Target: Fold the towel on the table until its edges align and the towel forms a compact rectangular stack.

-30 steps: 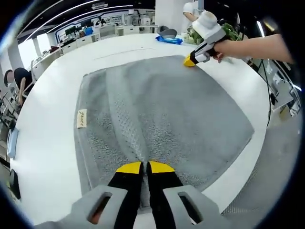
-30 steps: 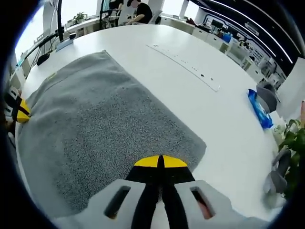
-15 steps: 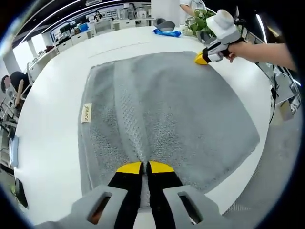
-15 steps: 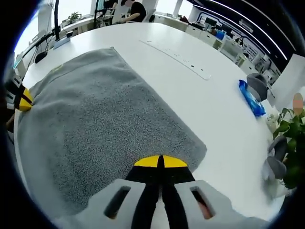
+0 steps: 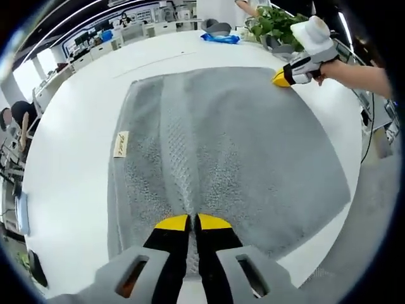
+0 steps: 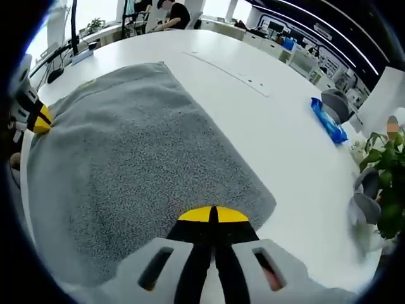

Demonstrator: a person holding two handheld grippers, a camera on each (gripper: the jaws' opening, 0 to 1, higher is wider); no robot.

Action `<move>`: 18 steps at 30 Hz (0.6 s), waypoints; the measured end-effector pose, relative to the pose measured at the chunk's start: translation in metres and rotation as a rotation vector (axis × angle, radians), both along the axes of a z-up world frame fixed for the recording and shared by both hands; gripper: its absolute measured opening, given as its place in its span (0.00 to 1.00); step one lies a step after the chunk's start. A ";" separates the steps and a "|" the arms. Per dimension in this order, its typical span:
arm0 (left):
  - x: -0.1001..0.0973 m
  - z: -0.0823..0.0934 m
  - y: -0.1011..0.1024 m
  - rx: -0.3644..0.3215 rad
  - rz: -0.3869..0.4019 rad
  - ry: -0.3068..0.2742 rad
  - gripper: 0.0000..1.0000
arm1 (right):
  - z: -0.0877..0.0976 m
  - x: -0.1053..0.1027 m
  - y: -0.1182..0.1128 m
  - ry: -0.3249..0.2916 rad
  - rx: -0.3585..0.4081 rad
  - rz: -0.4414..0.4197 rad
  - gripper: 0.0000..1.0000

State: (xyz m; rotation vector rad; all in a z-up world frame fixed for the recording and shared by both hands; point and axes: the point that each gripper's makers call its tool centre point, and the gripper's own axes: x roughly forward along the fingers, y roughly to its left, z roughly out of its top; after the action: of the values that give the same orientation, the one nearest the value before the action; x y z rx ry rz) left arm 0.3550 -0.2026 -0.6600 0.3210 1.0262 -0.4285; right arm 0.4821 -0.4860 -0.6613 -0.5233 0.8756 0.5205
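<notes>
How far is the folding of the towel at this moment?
Done: the left gripper and right gripper are each shut on an edge of the grey towel. In hand: that hold. Left: every fold, since the towel lies spread in one layer on the white table.

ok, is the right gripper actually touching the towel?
Touching. In the right gripper view the right gripper is shut on the towel edge; the left gripper view shows its yellow tips on the far corner.
</notes>
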 end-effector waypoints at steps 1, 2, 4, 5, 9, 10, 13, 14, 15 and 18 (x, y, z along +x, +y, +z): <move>0.003 0.000 0.000 0.007 -0.005 0.003 0.04 | 0.000 -0.002 -0.002 0.002 0.001 -0.006 0.00; 0.004 0.000 0.000 0.011 -0.008 0.006 0.04 | 0.000 -0.003 -0.003 0.001 0.001 -0.008 0.00; 0.008 0.000 0.001 0.017 -0.010 0.011 0.04 | 0.000 -0.006 -0.004 -0.001 0.000 -0.013 0.00; 0.009 0.000 0.001 0.019 -0.012 0.013 0.04 | 0.000 -0.007 -0.005 -0.002 0.000 -0.014 0.00; 0.014 0.000 0.002 0.026 -0.023 0.019 0.04 | 0.000 -0.012 -0.009 -0.004 0.002 -0.021 0.00; 0.016 0.000 0.002 0.026 -0.027 0.019 0.04 | 0.000 -0.014 -0.010 -0.005 0.002 -0.022 0.00; 0.019 0.000 0.002 0.029 -0.036 0.018 0.04 | 0.000 -0.018 -0.011 -0.013 0.002 -0.024 0.00; 0.021 0.000 0.002 0.031 -0.038 0.020 0.04 | 0.000 -0.018 -0.012 -0.017 0.000 -0.022 0.00; 0.022 0.000 0.002 0.034 -0.037 0.023 0.04 | -0.001 -0.019 -0.012 -0.023 -0.004 -0.020 0.00; 0.024 0.000 0.001 0.084 -0.076 0.036 0.04 | -0.001 -0.021 -0.013 -0.028 -0.007 -0.023 0.00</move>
State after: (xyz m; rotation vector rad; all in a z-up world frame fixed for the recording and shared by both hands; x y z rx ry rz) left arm 0.3792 -0.2020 -0.6602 0.4294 1.0714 -0.4615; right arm 0.4614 -0.4992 -0.6618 -0.5248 0.8563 0.4879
